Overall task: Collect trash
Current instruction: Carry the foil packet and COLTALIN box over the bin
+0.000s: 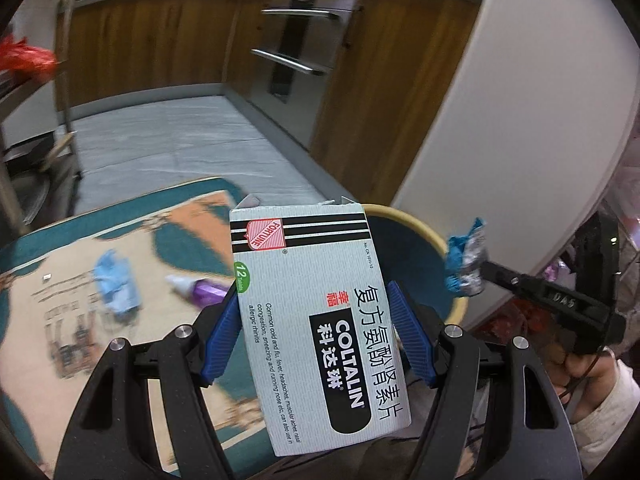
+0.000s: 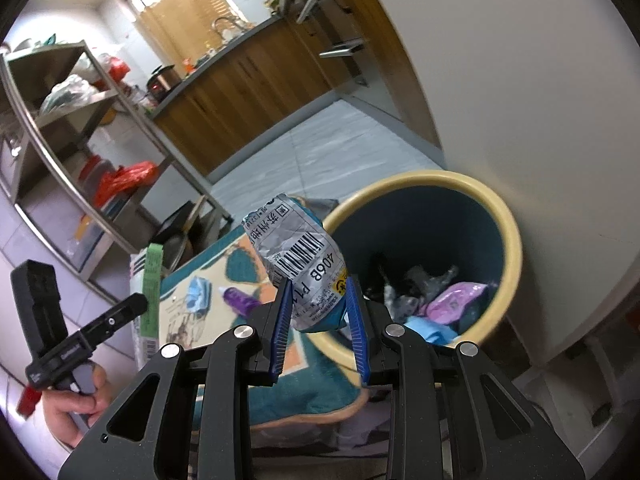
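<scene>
The left tongs point(image 1: 316, 344) clamp a medicine box point(image 1: 316, 320) by its long sides, its torn end pointing away, toward the bin point(image 1: 420, 228) at about one o'clock. The right tongs point(image 2: 318, 320) pinch a crumpled foil wrapper point(image 2: 298, 260) narrowly, holding it near the bin's yellow rim point(image 2: 516, 240) at about two o'clock (a drop from here looks likely to land inside). Other rubbish already lies in the bin. On the patterned mat point(image 1: 120, 248) a blue mask point(image 1: 116, 280) and a purple bottle point(image 1: 204, 290) lie at about ten o'clock, not yet collected.
</scene>
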`<state>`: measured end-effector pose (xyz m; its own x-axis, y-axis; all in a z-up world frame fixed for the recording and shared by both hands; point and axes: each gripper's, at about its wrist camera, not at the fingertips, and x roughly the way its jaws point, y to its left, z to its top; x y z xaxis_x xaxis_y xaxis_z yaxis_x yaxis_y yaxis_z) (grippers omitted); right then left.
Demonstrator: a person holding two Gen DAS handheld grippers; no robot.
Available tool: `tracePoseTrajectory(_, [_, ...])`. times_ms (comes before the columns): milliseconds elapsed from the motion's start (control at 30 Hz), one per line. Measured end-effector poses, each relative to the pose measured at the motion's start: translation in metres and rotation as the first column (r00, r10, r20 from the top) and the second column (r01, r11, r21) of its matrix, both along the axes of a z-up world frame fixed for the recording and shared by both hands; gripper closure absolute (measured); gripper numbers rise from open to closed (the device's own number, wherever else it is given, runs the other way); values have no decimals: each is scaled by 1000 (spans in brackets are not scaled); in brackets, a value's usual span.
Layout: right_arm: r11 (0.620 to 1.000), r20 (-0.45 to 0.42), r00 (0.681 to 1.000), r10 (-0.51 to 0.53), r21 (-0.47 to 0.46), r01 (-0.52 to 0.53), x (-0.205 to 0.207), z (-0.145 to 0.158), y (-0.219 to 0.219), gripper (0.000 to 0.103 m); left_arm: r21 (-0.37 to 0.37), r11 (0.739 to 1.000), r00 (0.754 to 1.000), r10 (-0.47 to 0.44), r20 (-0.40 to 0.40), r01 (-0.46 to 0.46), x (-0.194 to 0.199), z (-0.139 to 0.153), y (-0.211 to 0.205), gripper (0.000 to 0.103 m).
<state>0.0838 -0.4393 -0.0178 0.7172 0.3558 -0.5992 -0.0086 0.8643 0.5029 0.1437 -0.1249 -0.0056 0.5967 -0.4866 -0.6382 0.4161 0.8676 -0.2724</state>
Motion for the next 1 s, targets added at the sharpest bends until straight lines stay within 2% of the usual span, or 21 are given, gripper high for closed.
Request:
tracePoseTrajectory(233, [999, -21, 998, -53, -12, 53, 2, -5, -8, 74, -80, 996, 999, -33, -18, 31, 23, -12, -58, 34])
tracePoseTrajectory(533, [994, -57, 993, -106, 2, 107, 8, -18, -19, 74, -28, 997, 998, -66, 5, 66, 41, -21, -113, 34])
tracePoseTrajectory(733, [992, -79, 989, -128, 13, 129, 10, -27, -23, 74, -38, 998, 999, -46, -13, 46, 53, -30, -125, 33])
tracePoseTrajectory(1000, [990, -117, 983, -141, 11, 143, 13, -35, -24, 74, -1, 1000, 998, -17, -63, 16, 69, -52, -142, 33])
